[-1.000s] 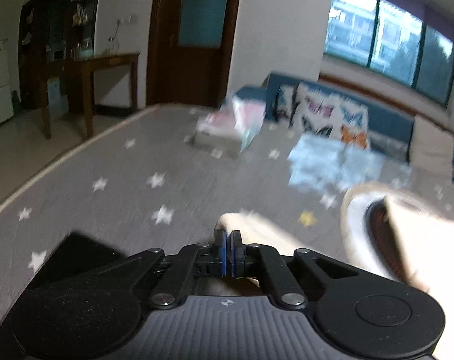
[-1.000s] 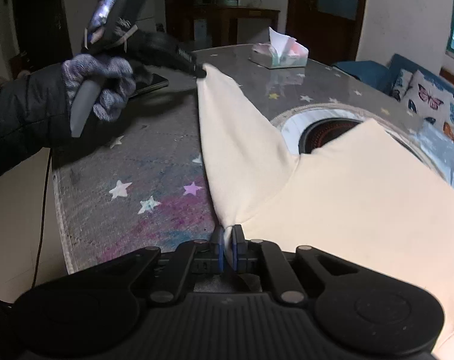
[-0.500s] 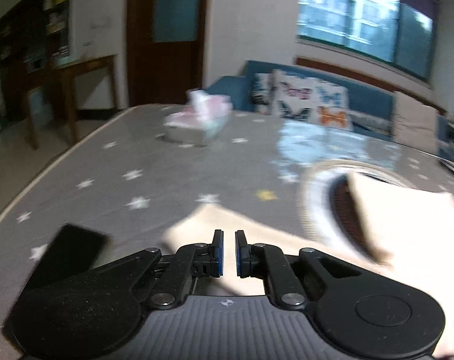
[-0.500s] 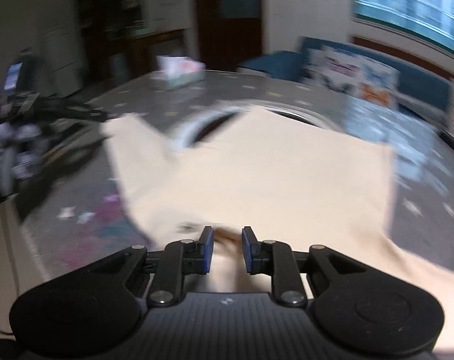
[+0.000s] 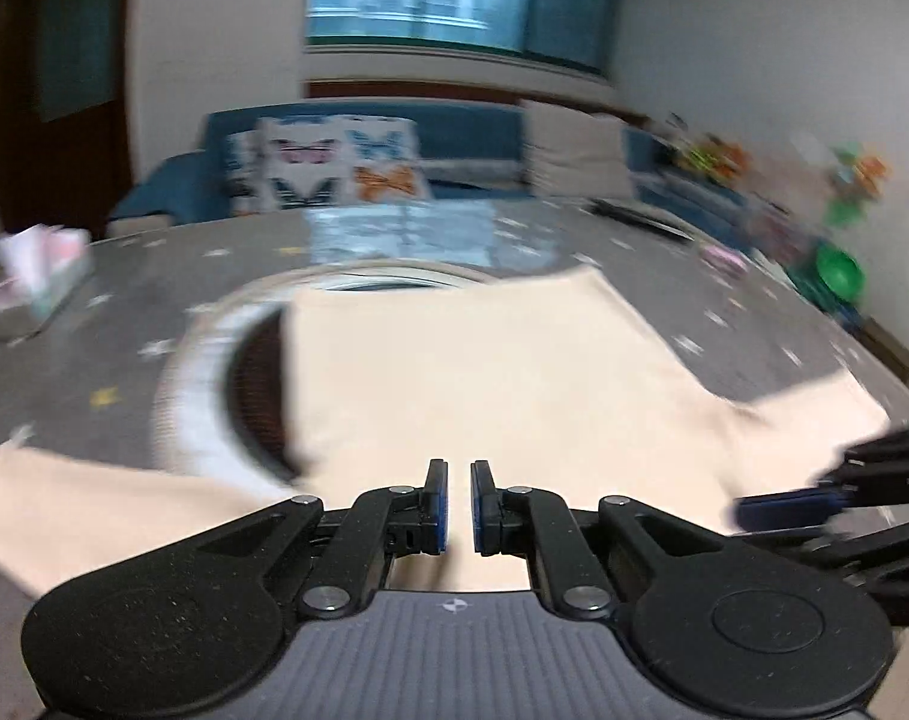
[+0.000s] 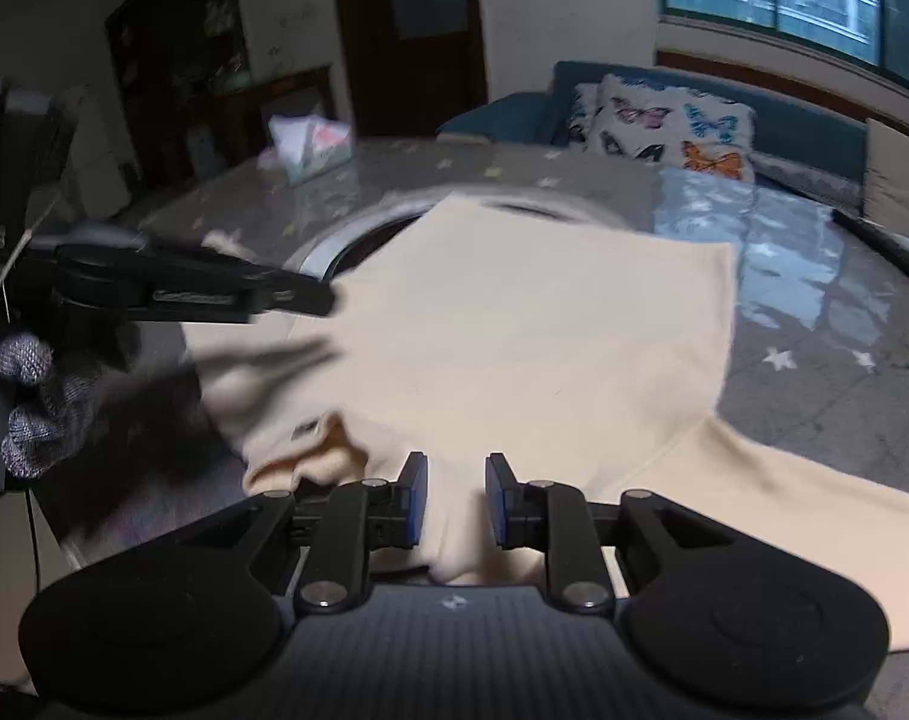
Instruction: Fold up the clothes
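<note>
Grippers: two, left gripper (image 5: pixel 459 498) and right gripper (image 6: pixel 454 498)
Cream garment (image 6: pixel 532 336): one, spread on the tabletop (image 6: pixel 814 372)
Tissue box (image 6: pixel 310 147): one
Butterfly cushions (image 6: pixel 673 123): count unclear through blur
Gloved hand (image 6: pixel 25 402): one
Green bowl (image 5: pixel 838 276): one
Round ring under the garment (image 5: pixel 196 384): one

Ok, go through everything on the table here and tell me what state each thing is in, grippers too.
Cream shirt: spread flat on the table, one sleeve out to each side, not held.
Left gripper: narrow gap between the pads, nothing gripped.
Right gripper: open, above the shirt's near edge.
Tissue box: a tissue sticking out of the top.
</note>
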Demonstrator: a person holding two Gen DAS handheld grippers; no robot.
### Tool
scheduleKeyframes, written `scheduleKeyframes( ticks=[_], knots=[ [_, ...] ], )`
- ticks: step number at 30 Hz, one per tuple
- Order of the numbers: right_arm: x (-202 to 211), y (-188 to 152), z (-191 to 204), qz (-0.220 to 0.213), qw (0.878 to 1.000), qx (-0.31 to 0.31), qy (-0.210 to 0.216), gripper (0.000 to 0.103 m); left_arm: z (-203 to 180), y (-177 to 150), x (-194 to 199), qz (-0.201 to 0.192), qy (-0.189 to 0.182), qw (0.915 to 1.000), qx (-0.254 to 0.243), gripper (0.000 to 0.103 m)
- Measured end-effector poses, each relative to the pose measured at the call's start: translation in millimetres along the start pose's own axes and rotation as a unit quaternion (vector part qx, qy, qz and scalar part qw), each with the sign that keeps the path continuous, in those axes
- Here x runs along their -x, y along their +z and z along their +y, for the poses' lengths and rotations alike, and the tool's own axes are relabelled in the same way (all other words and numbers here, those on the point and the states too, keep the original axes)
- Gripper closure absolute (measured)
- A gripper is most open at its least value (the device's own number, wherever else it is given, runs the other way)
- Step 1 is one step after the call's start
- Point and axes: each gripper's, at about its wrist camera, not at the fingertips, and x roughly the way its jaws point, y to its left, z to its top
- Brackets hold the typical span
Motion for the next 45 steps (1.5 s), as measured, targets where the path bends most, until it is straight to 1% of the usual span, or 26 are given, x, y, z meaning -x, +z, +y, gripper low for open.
scheduleKeyframes(
  ticks=[2,4,7,9,11,13,16,19,21,22,23,27,28,33,35,37,40,42,45],
  knots=[
    [-6,-7,8,0.014,1.0,0.027,0.0,0.082,-15,-2,-7,0.004,-0.013,0.9997,-0.019,0.093],
    [-3,-12,9,0.011,0.999,0.032,-0.004,0.082,-26,-8,-13,0.01,-0.03,0.9987,-0.04,0.093],
    [18,-12,-8,-0.01,1.0,-0.014,-0.007,0.082,-39,-20,-18,0.016,-0.039,0.9969,-0.066,0.093],
    [32,-15,-23,-0.025,0.998,-0.04,-0.029,0.082,-46,-29,-20,0.017,-0.041,0.9961,-0.077,0.093],
    [39,-19,-38,-0.029,0.996,-0.06,-0.051,0.081,-52,-36,-19,0.009,-0.038,0.9952,-0.089,0.094],
    [44,-27,-57,-0.024,0.993,-0.079,-0.084,0.081,-57,-41,-17,0.0,-0.033,0.9935,-0.109,0.094],
    [46,-38,-80,-0.013,0.987,-0.108,-0.117,0.081,-59,-38,-14,0.001,-0.033,0.9931,-0.112,0.094],
    [55,-51,-101,-0.015,0.979,-0.141,-0.147,0.081,-61,-26,-7,-0.012,-0.035,0.9937,-0.106,0.094],
    [61,-59,-115,-0.019,0.971,-0.161,-0.176,0.076,-66,-18,-5,-0.017,-0.047,0.9935,-0.103,0.094],
    [64,-62,-123,-0.021,0.966,-0.171,-0.192,0.071,-70,-15,-6,-0.018,-0.053,0.993,-0.104,0.093],
    [67,-67,-131,-0.021,0.961,-0.18,-0.209,0.069,-74,-14,-7,-0.017,-0.059,0.9925,-0.106,0.093],
    [78,-82,-162,-0.027,0.938,-0.226,-0.263,0.067,-90,-14,-19,-0.003,-0.078,0.9907,-0.112,0.092],
    [81,-85,-171,-0.033,0.932,-0.241,-0.27,0.067,-94,-15,-22,0.001,-0.082,0.9901,-0.114,0.092],
    [83,-89,-190,-0.043,0.919,-0.262,-0.291,0.067,-105,-22,-31,0.016,-0.093,0.9886,-0.117,0.092],
    [80,-88,-196,-0.05,0.917,-0.271,-0.29,0.067,-107,-24,-33,0.02,-0.096,0.9881,-0.118,0.092],
    [75,-87,-197,-0.055,0.916,-0.273,-0.29,0.069,-109,-25,-34,0.024,-0.097,0.9876,-0.121,0.092],
    [72,-85,-199,-0.058,0.916,-0.268,-0.293,0.096,-112,-27,-35,0.028,-0.1,0.9866,-0.126,0.092],
    [73,-81,-200,-0.06,0.916,-0.264,-0.296,0.096,-112,-27,-35,0.028,-0.101,0.9861,-0.129,0.089],
    [78,-77,-202,-0.067,0.916,-0.255,-0.304,0.096,-114,-27,-36,0.028,-0.102,0.9852,-0.135,0.088]
  ],
)
